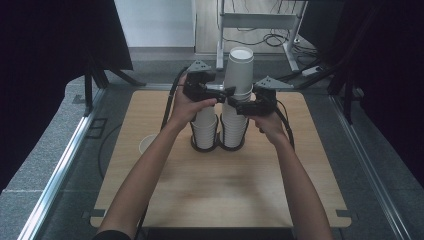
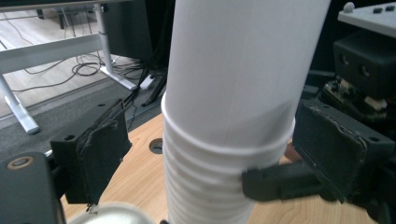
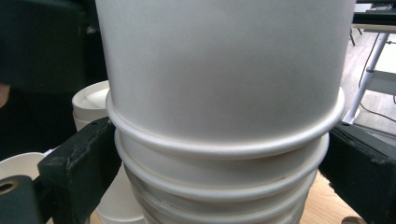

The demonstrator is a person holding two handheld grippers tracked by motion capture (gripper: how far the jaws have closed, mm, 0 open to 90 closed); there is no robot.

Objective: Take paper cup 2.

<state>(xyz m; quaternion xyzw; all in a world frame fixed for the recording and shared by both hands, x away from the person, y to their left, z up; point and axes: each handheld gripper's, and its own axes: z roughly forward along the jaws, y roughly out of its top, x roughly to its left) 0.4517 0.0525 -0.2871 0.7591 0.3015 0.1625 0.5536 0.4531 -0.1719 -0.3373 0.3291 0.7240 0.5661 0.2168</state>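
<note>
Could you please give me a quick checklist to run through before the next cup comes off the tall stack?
1. Right gripper set around the tall stack below the top cup's rim: ok; whether its pads press, cannot tell.
2. Left gripper open, pads clear of the cups: ok.
3. Top cup upright: ok.
4. Short stack seated upright in its black ring holder: ok.
5. Single cup on the table well clear of both stacks: ok.
</note>
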